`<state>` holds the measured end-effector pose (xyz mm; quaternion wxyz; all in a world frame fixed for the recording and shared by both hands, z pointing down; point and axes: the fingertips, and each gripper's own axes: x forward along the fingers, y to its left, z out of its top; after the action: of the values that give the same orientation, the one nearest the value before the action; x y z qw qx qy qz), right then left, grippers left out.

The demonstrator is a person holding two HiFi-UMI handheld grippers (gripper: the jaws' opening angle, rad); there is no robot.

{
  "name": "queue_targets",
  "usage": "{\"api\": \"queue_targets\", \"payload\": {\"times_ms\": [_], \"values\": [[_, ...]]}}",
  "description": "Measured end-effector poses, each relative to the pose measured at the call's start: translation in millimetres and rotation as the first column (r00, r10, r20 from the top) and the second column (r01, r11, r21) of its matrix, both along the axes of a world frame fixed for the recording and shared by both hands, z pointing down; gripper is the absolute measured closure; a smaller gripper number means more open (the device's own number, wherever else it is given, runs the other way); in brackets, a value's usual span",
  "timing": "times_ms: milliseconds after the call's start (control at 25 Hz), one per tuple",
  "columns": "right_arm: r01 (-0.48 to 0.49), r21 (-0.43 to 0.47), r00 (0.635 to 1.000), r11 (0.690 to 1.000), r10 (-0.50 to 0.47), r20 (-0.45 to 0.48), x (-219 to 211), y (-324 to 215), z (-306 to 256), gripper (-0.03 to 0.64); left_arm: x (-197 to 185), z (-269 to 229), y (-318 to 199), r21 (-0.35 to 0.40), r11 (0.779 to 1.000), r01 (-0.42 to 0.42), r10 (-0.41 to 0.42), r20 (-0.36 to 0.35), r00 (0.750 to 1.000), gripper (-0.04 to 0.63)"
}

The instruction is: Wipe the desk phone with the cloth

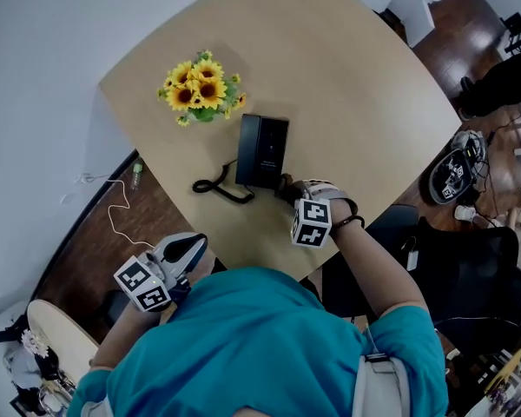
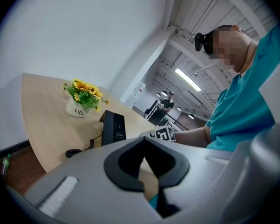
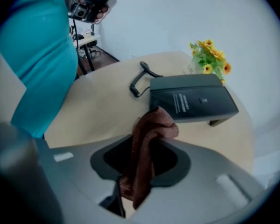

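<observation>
The black desk phone lies near the front of the round wooden table, its coiled cord trailing to the left. My right gripper is at the phone's near edge, shut on a brown cloth. In the right gripper view the cloth bunches up between the jaws, its top fold just short of the phone. My left gripper hangs off the table's front edge beside the teal shirt, its jaws together with nothing in them. From the left gripper view the phone stands well ahead.
A white pot of sunflowers stands just behind the phone on the left. Off the table are a black chair at the right, a bottle and a white cable on the floor at the left.
</observation>
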<state>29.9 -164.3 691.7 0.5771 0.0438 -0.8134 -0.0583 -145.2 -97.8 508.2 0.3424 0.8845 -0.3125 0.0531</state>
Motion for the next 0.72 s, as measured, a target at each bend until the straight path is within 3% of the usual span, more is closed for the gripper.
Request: {"api": "queue_targets", "payload": {"times_ms": [200, 360, 560, 720], "values": [[0.055, -0.033, 0.994, 0.998, -0.052, 0.1, -52.3, 27.7, -8.9, 0.502, 0.3, -0.4, -0.3, 0.003, 1.0, -0.003, 0.003, -0.003, 1.0, 0.591], [0.045, -0.018, 0.999, 0.999, -0.045, 0.028, -76.7, 15.3, 11.3, 0.502, 4.0, -1.0, 2.9, 0.005, 1.0, -0.008, 0.008, 0.003, 1.0, 0.591], [-0.029, 0.009, 1.0, 1.0, 0.029, -0.007, -70.7, 4.2, 16.3, 0.503, -0.3, 0.9, 6.0, 0.002, 1.0, 0.008, -0.008, 0.003, 1.0, 0.591], [-0.109, 0.0, 0.993, 0.994, 0.109, -0.034, -33.2, 2.4, 17.0, 0.505, -2.0, 3.2, 6.3, 0.001, 1.0, 0.012, -0.012, -0.011, 1.0, 0.591]]}}
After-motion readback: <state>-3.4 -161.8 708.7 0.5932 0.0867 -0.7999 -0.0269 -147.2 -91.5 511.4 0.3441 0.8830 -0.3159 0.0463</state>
